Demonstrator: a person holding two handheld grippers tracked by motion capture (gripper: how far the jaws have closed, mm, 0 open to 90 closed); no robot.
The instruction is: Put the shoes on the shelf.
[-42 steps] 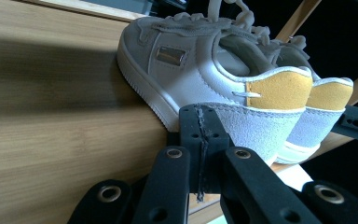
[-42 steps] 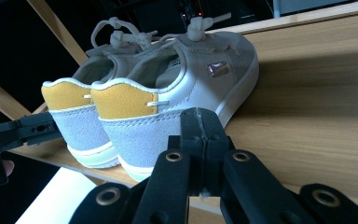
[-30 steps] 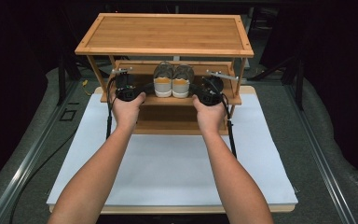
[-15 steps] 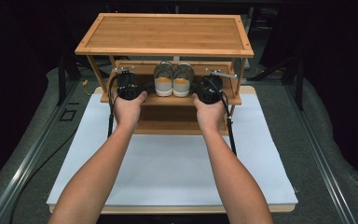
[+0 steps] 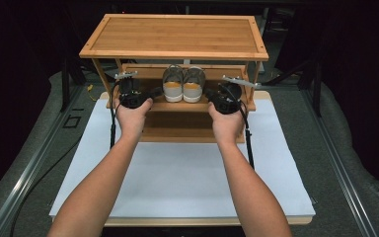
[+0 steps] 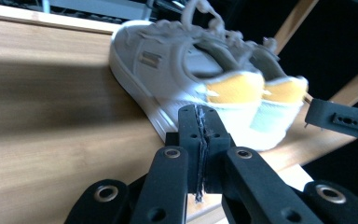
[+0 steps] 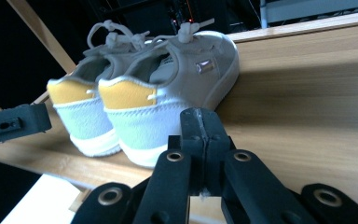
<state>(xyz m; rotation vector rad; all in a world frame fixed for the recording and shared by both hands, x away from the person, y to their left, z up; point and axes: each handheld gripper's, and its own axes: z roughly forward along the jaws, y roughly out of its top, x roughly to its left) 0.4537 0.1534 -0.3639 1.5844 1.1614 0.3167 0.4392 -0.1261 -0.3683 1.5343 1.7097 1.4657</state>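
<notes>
Wooden rack, shoes heels toward person.

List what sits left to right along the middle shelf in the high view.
left claw → left shoe → right shoe → right claw, all along the middle shelf of the bamboo rack.

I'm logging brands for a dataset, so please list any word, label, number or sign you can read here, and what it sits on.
No text can be read.
Small metal tag on the side of the right shoe: too small and glary to read.
Matching tag on the left shoe: blurred, unreadable.
Bamboo rack, grippers: no markings visible.
</notes>
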